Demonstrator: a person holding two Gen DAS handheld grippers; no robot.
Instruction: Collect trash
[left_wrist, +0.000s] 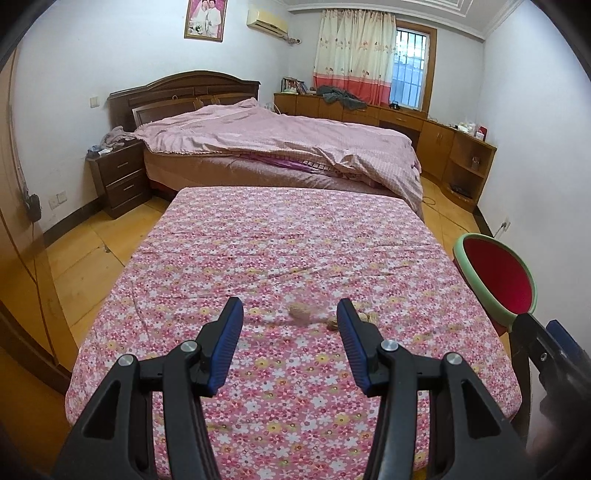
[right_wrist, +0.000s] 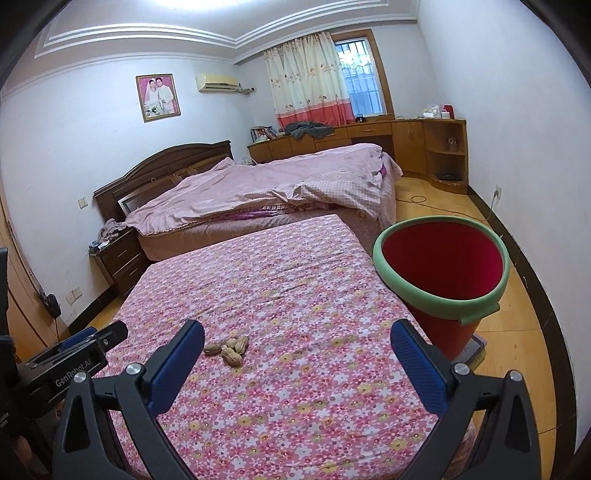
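- The left hand-held gripper (left_wrist: 290, 314) hangs over the near half of the desk covered with a pink flower-print cloth (left_wrist: 295, 236), black arms and blue-padded fingers (left_wrist: 227, 332) spread partway, nothing between them.
- The right hand-held gripper (right_wrist: 297, 339) is spread wide over the same cloth, pinching nothing; in its view the left one shows at the lower left edge (right_wrist: 94, 338).
- The task's trash, a small cluster of tan peanut shells (right_wrist: 227, 349), lies on the cloth near the middle of the near half, just beyond the left gripper's fingertips; in the left view one shell (left_wrist: 297, 312) sits between the finger lines and others are partly hidden behind the right-side finger.
- The red bucket with a pale green padded rim (right_wrist: 439, 258) stands off the desk's right edge, tilted toward the desk, mouth open and its inside bare as far as can be seen.
- The cloth beyond the shells is bare up to the far edge (left_wrist: 288, 190).
- That far edge sits close against the wooden bed with a rumpled pink quilt (left_wrist: 280, 140).
- Yellow wood floor (left_wrist: 92, 240) is open left of the desk up to a dark wooden nightstand (left_wrist: 120, 177).
- Right of the bucket, floor runs to the white wall (right_wrist: 524, 332).
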